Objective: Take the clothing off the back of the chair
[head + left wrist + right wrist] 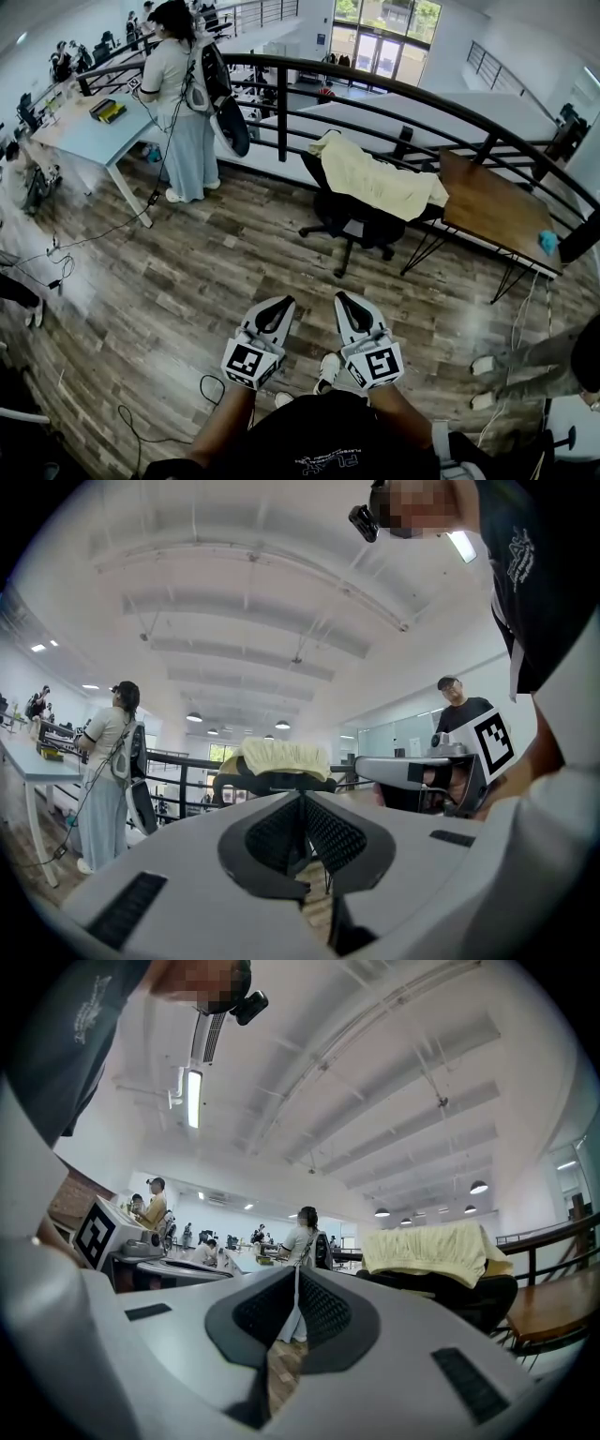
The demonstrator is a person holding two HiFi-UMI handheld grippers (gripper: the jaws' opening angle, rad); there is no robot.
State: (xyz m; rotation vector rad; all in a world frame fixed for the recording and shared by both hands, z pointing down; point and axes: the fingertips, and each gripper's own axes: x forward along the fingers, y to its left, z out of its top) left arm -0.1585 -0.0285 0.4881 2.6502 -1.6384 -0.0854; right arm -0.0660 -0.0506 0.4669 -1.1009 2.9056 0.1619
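Because too far from the yellow clothing [375, 178] on the chair [358, 228] back, holding left claw [279, 305] and right claw [347, 300] shut, empty.

The left gripper [281, 302] and the right gripper [345, 298] are side by side, low in the head view and well apart from the chair [361, 225]. The chair stands ahead at about 12 o'clock, before the railing [281, 108]. The clothing [375, 178] lies over the back of the chair — its right end reaches toward the desk [497, 216], which stands just beside the chair at 2 o'clock. A small object [547, 242] lies on the right end of the desk. At 10 o'clock a person [178, 103] stands between the railing and a table [84, 141]. At 3 o'clock the legs of another person [520, 370] are on the floor [216, 281] — cables [94, 234] lie on it at 9 o'clock.
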